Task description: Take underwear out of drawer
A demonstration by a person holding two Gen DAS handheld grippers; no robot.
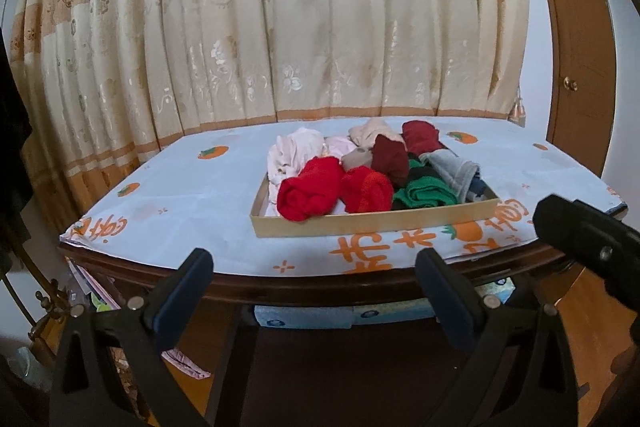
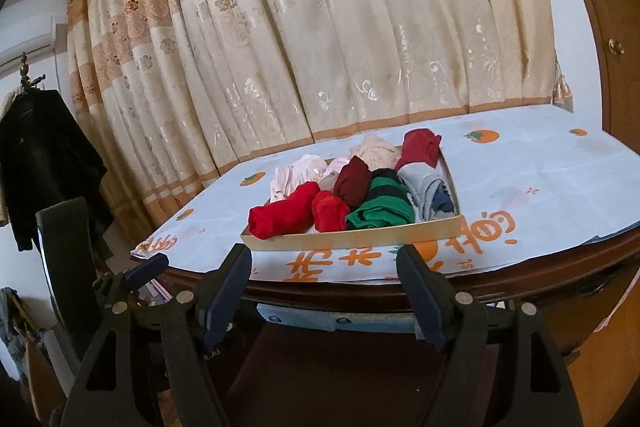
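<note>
Shallow tan cardboard tray serving as the drawer sits on a table under a white paper cover printed with orange fruit; it is heaped with rolled underwear; none has been removed.

Left gripper hangs off the near table edge, jaws released and empty; right gripper likewise, spread wide with nothing between its pads; both are well short of the tray.

Nearest pieces: a bright red knitted roll at the front left corner, a green-and-black striped roll at front centre.

Recommendation, as a judgement: approach over the front wall, not through it; take one front roll at its middle, jaws astride the bundle; lift straight up so neighbours are not dragged; the light tray may slide on the paper, so the free gripper should steady its rim.
</note>
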